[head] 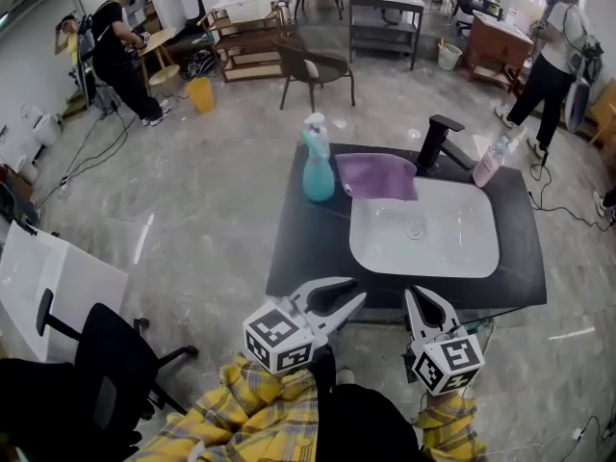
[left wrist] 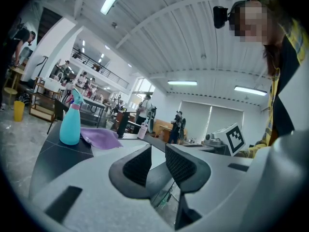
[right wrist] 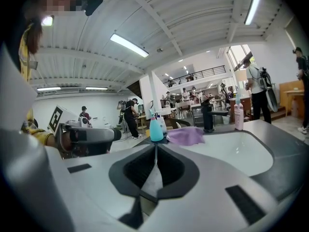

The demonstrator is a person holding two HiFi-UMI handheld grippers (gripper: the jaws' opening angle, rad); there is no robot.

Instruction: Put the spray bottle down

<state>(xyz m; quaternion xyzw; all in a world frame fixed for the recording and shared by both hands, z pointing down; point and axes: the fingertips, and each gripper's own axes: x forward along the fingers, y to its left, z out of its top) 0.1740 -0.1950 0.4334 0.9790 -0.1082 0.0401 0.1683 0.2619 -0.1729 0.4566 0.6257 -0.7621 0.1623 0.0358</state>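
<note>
Spray bottle, teal plastic (head: 318, 166), upright on black surface (head: 308, 239): job looks done. My left hand-held gripper (head: 337, 295) spread, right hand-held gripper (head: 423, 296) pressed together, both empty.

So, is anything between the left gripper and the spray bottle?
Nothing visible. Only bare dark counter lies between the left gripper and the spray bottle; the purple cloth sits to its right, off that line.

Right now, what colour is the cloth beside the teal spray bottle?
Purple; the folded cloth shows best in the head view.
</note>
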